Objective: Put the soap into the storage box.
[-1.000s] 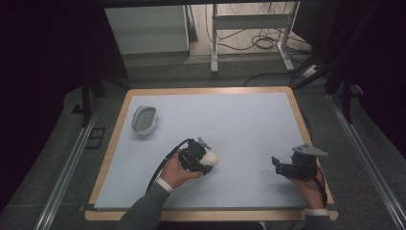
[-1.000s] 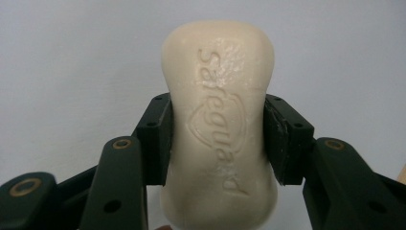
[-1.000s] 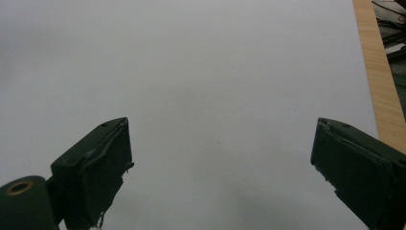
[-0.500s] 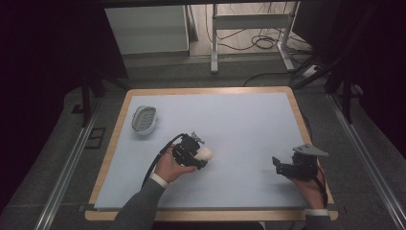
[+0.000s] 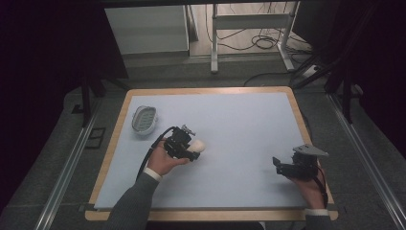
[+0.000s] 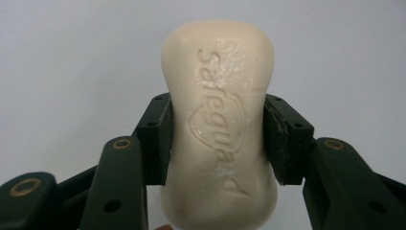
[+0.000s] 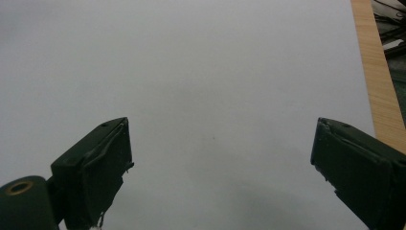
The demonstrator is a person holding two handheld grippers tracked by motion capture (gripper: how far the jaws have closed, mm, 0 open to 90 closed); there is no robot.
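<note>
Soap bar sits clamped in the left hand-held gripper; the right hand-held gripper gapes wide, empty.

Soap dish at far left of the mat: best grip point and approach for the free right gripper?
Probably the soap dish rim, from above: it lies flat and shallow, so one jaw inside and one outside a long edge. The right gripper is open; the left gripper holds the soap bar.
</note>
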